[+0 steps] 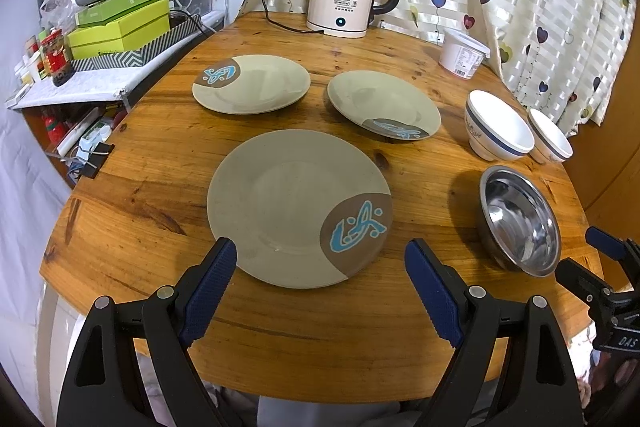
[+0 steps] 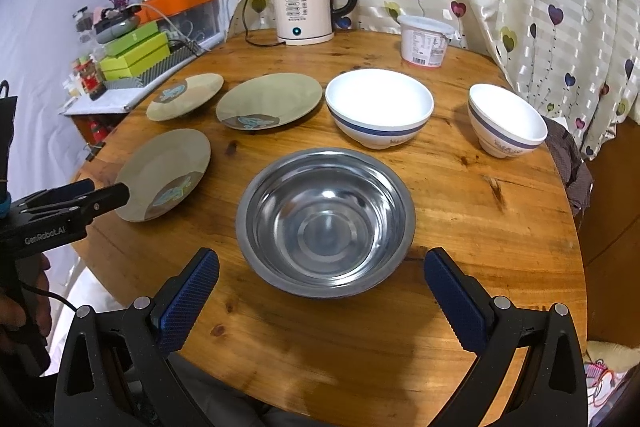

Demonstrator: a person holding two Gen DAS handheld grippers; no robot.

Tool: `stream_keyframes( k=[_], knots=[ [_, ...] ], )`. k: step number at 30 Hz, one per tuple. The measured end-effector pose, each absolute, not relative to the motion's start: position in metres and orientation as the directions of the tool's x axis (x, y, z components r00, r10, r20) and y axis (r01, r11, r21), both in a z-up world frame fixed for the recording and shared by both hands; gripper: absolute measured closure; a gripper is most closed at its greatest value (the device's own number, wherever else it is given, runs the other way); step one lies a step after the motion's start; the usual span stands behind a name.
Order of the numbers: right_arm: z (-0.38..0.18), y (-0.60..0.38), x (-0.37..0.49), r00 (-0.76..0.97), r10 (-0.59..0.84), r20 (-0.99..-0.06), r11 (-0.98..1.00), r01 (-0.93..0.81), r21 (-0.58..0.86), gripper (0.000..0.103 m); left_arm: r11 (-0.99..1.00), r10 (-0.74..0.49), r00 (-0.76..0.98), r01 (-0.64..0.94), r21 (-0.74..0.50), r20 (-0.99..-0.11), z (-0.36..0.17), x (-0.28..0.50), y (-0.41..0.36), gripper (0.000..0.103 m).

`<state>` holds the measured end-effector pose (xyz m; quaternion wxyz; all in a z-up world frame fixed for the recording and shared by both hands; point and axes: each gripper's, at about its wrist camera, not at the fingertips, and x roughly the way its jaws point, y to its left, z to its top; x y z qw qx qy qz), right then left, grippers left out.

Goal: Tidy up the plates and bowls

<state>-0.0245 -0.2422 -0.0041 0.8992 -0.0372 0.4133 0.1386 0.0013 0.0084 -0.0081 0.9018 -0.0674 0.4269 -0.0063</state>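
In the left view, the left claw (image 1: 320,255) is spread wide at the bottom, holding nothing, with the big plate (image 1: 298,207) just past its tips. Two smaller plates (image 1: 252,85) (image 1: 382,105) sit higher up, apart from each other. Far right, the metal bowl (image 1: 520,219) and two white bowls (image 1: 498,125) (image 1: 550,141) look squeezed at the edge. The right view shows those bowls much better: the metal bowl (image 2: 326,221) sits in the middle, just past the right claw (image 2: 322,263), which is also wide and empty. Only this view shows a hand (image 2: 18,301) at the lower left. The kettle (image 2: 306,7) stands at the top on the round table (image 2: 460,211).
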Motion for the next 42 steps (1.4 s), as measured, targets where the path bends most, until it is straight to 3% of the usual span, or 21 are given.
stream_keyframes(
  k=[42],
  knots=[
    [0.011, -0.194, 0.004, 0.602, 0.285, -0.746, 0.924, -0.379, 0.047, 0.000, 0.980, -0.077, 0.650, -0.089, -0.176, -0.756, -0.007, 0.013, 0.041, 0.016]
  ],
)
